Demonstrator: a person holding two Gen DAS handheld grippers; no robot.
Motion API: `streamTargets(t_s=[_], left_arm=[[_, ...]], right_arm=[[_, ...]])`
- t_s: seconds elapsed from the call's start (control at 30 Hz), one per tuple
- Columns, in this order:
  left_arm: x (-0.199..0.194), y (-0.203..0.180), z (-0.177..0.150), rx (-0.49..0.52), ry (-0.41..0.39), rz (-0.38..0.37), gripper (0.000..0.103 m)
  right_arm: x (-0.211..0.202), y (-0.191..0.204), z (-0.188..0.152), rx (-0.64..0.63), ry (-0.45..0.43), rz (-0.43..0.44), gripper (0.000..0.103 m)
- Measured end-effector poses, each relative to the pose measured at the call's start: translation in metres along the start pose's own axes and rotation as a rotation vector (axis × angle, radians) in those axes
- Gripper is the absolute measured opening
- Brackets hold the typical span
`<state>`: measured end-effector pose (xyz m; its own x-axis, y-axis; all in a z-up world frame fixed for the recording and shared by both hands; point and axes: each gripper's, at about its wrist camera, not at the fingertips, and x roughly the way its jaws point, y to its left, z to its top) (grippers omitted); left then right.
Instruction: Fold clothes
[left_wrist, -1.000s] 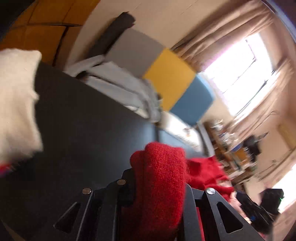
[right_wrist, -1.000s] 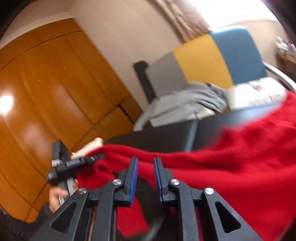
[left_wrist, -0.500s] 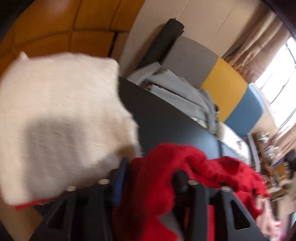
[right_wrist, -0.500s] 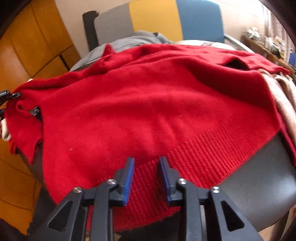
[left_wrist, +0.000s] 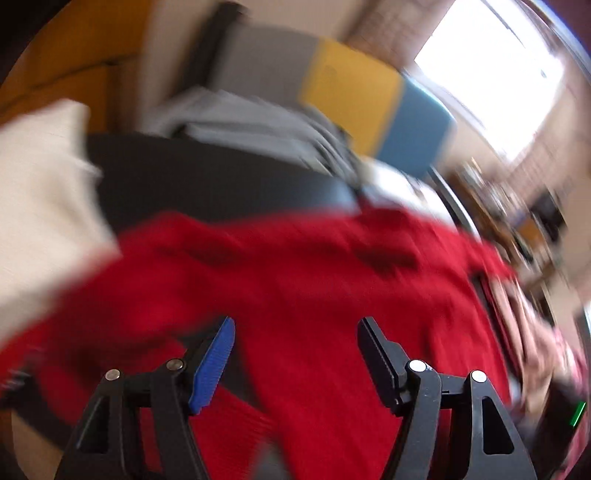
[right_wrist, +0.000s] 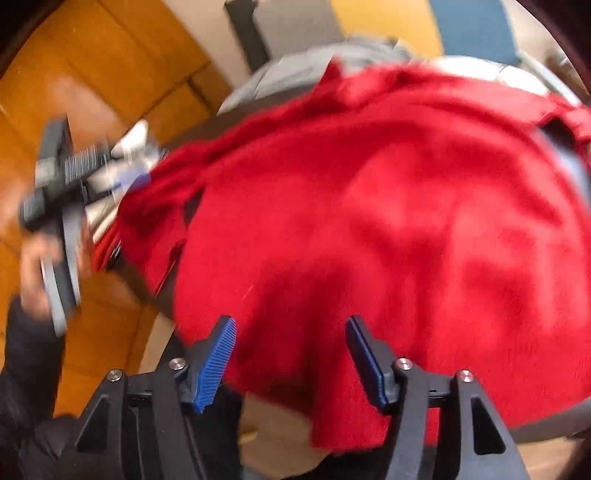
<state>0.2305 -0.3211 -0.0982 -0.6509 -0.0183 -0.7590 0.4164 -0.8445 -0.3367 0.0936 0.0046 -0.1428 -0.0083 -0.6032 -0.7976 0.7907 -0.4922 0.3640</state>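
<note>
Fingers on both grippers were pinched on the fuzzy red knitted sweater (right_wrist: 369, 206) a second ago; now both pairs are opening and hold nothing. The left gripper (left_wrist: 295, 349) has its fingers spread, with red wool under the gap but not squeezed. The right gripper (right_wrist: 290, 345) is the same: its blue ribbed pads stand apart, and the sweater's bottom edge lies loose below them.

So the sweater has been let go. A second ago it was bunched up in the air. Now it lies spread across the dark round tabletop (left_wrist: 207, 177). I think the laying-out step is done and the first fold comes next.

In the right wrist view the sweater fills the middle. Its bottom hem hangs over the tabletop's near edge at 6 o'clock, and its left side droops off at 9 o'clock, close to the person's hand (right_wrist: 37, 258) holding the other gripper. That overhang could slide off if tugged.

In the left wrist view, a cream woolly cloth (left_wrist: 40, 206) sits at 9 o'clock, touching the sweater's edge. Bare tabletop shows at 11 to 12 o'clock, so there is room to fold that way. A grey, yellow and blue chair (left_wrist: 351, 96) with grey clothes (left_wrist: 258, 129) on it stands behind at 12 to 1 o'clock. A pale pinkish garment (left_wrist: 532, 332) crowds 3 to 4 o'clock. Everything is blurry.
</note>
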Motion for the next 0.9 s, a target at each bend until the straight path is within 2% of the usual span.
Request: streamTargets(t_s=[0.07,0.13,0.2,0.27,0.33,0.4,0.5,0.6,0.67,0.77,0.83,0.9], left_arm=[[0.027,-0.018,-0.017,0.038,0.054,-0.008,0.068],[0.043,-0.020,-0.025,0.050,0.065,0.033,0.067],[0.055,-0.014,-0.026,0.045,0.078,0.070,0.066],[0.065,-0.005,-0.022,0.047,0.078,0.102,0.063],[0.071,0.004,-0.018,0.065,0.077,0.149,0.061],[0.078,0.012,-0.009,0.081,0.071,0.183,0.063],[0.092,0.024,0.012,0.101,0.061,0.229,0.064],[0.112,0.041,0.041,0.091,0.064,0.259,0.066],[0.125,0.043,0.058,0.097,0.083,0.263,0.067],[0.124,0.039,0.064,0.121,0.126,0.243,0.063],[0.113,0.040,0.060,0.115,0.115,0.188,0.060],[0.091,0.047,0.055,0.072,0.060,0.104,0.060]], right_arm=[[-0.014,-0.024,0.016,-0.015,-0.070,-0.131,0.063],[-0.026,-0.053,0.029,-0.037,-0.130,-0.284,0.063],[-0.022,-0.090,0.033,-0.023,-0.111,-0.429,0.063],[-0.010,-0.130,0.030,0.059,-0.044,-0.490,0.063],[-0.017,-0.153,0.010,0.142,-0.050,-0.458,0.065],[-0.029,-0.148,-0.012,0.138,-0.074,-0.432,0.066],[-0.037,-0.122,-0.036,0.073,-0.072,-0.420,0.076],[-0.022,-0.087,-0.044,0.010,-0.011,-0.366,0.085],[-0.021,-0.072,-0.050,-0.045,0.020,-0.349,0.095],[-0.016,-0.057,-0.053,-0.106,0.037,-0.351,0.098],[-0.024,-0.065,-0.041,-0.069,0.033,-0.295,0.092],[-0.033,-0.074,-0.028,-0.021,0.021,-0.232,0.061]])
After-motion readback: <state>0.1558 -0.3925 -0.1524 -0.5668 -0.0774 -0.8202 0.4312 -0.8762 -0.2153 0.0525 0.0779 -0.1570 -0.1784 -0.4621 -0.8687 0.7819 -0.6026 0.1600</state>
